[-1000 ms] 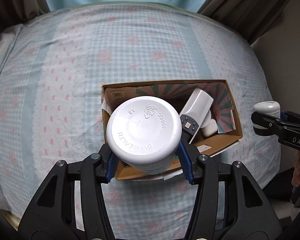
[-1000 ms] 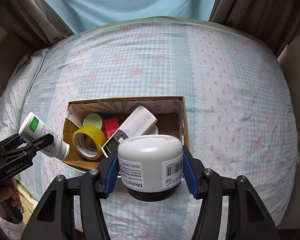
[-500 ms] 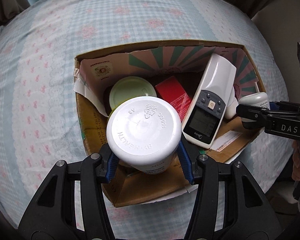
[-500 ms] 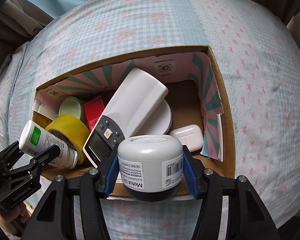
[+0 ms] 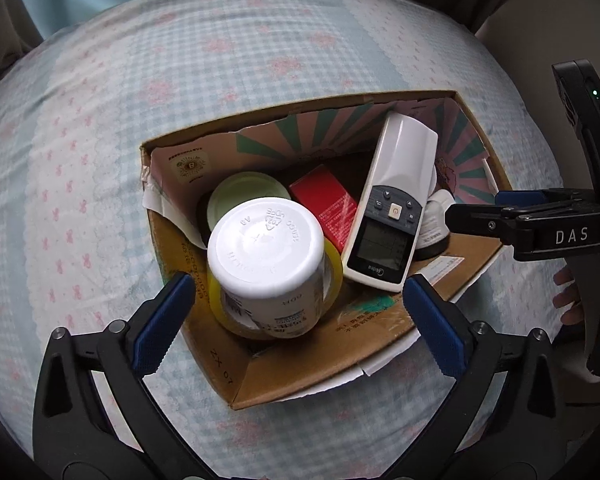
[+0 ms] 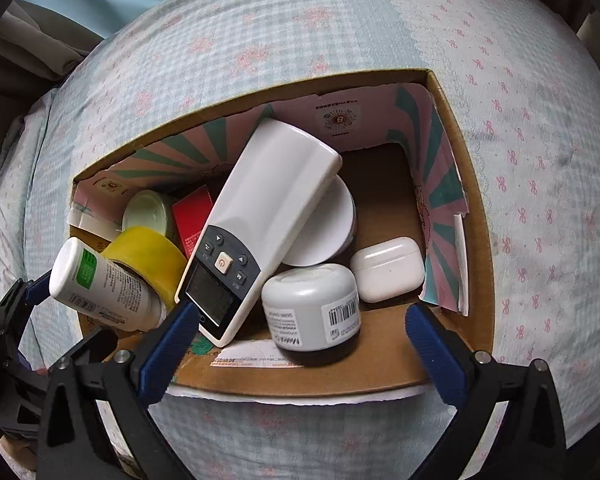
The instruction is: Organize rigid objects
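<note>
An open cardboard box [image 5: 320,364] [image 6: 476,216] sits on the bed. My left gripper [image 5: 292,308] is open above its near left corner. A white supplement bottle [image 5: 266,268] [image 6: 100,286] lies free between the spread fingers, resting on a yellow tape roll [image 6: 148,256]. My right gripper [image 6: 300,340] is open above the box's near edge. A grey-white cream jar [image 6: 314,308] [image 5: 434,224] lies free in the box, tilted, between the fingers. The right gripper's fingers [image 5: 500,220] show at the right of the left wrist view.
The box also holds a white remote control [image 6: 268,216] [image 5: 392,208], a red carton [image 5: 326,208], a pale green lid [image 5: 240,196], a white round lid [image 6: 324,228] and a white earbud case [image 6: 388,268]. A checked floral bedsheet [image 5: 180,80] surrounds the box.
Both grippers came down over the box and opened. The left let go of the white bottle, the right let go of the cream jar; both now lie in the box.
</note>
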